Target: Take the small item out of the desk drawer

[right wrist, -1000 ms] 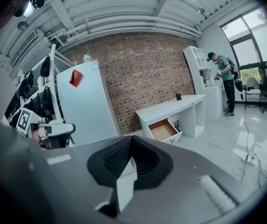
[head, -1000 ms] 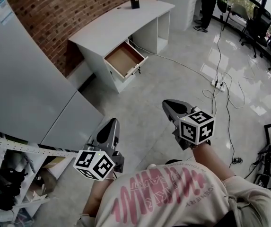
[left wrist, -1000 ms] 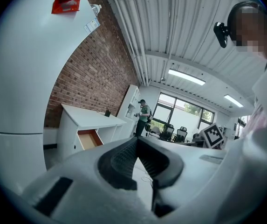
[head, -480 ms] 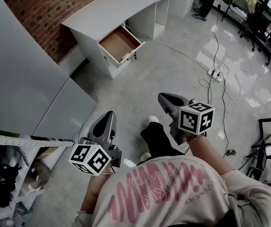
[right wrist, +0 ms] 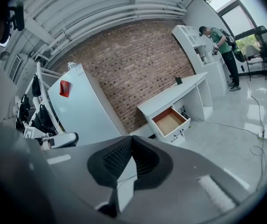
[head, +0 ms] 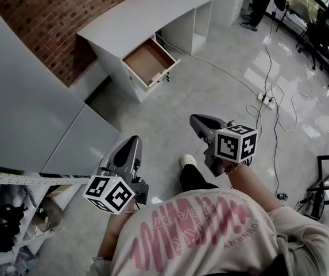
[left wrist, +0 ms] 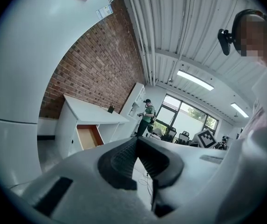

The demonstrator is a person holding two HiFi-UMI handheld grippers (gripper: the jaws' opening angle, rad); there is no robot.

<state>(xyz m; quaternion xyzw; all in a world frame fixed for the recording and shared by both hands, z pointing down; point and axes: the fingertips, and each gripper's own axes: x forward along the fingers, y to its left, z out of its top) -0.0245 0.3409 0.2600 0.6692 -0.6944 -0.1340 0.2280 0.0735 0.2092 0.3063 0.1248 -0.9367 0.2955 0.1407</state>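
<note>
Both left tongs [head: 133, 142] and right tongs [head: 196, 121] are closed, empty (pads touching), well apart from the open drawer [head: 147, 62].

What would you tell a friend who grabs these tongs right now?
Left tongs: shut, empty.
Right tongs: shut, empty.
The desk stands by the brick wall, far from both tongs. Its drawer is already pulled open. The inside looks bare brown from here, and the small item cannot be made out.
Done: drawer open.
Left: get to the desk, find the small item in the drawer, open one pair of tongs, grip it and lift it out.
</note>
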